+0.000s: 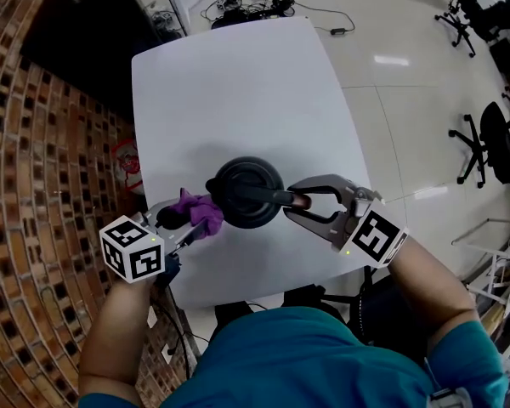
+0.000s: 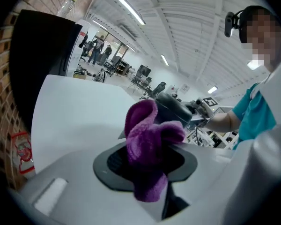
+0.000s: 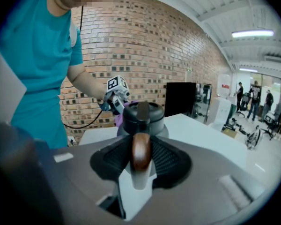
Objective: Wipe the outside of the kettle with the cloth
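A black kettle (image 1: pixel 246 192) stands on the white table (image 1: pixel 238 92), near its front edge. Its handle (image 1: pixel 299 199) points right, and my right gripper (image 1: pixel 310 202) is shut on it. In the right gripper view the brown handle (image 3: pixel 141 154) sits between the jaws, with the kettle (image 3: pixel 143 118) just beyond. My left gripper (image 1: pixel 183 219) is shut on a purple cloth (image 1: pixel 199 211), whose bunched end lies against the kettle's left side. The cloth (image 2: pixel 150 146) fills the left gripper view, with the kettle (image 2: pixel 175 108) right behind it.
A brick wall (image 1: pixel 42 185) runs close along the table's left side, with a red-and-white bag (image 1: pixel 127 164) on the floor beside it. Cables (image 1: pixel 255 7) lie on the floor past the far edge. Office chairs (image 1: pixel 493 143) stand at the right.
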A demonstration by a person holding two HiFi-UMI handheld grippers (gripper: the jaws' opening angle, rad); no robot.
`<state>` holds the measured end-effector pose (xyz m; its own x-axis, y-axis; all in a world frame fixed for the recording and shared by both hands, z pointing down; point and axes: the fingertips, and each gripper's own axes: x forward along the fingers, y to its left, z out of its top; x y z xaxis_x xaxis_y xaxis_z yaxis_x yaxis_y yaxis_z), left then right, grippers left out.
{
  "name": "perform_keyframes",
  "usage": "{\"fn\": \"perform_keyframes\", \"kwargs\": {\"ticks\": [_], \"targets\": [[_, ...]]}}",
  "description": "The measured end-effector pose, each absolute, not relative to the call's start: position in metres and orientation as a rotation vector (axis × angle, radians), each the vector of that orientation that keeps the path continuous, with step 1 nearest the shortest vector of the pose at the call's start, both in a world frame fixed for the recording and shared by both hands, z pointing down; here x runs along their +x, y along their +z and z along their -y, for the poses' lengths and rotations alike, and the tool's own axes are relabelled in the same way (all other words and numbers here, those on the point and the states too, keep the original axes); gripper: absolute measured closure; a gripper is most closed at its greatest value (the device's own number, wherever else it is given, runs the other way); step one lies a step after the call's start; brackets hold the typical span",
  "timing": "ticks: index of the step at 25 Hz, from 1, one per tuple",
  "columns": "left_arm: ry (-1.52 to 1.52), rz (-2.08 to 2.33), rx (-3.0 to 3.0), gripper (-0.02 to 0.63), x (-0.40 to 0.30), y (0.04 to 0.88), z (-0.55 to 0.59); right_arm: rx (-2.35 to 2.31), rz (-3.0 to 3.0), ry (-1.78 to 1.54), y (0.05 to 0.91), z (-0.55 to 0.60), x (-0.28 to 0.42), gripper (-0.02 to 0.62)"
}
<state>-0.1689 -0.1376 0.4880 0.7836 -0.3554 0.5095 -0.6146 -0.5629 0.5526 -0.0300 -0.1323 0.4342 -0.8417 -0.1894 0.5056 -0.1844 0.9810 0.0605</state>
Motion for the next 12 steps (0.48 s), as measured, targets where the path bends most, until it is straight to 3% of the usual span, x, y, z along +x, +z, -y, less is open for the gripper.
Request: {"fn": "perform_keyframes", "kwargs": {"ticks": [12], "targets": [[0.561,0.523,2.302,0.463,-0.157,0.500,0.224,0.256,2.598,0.000,0.434,0.130,-0.031,0.472]]}}
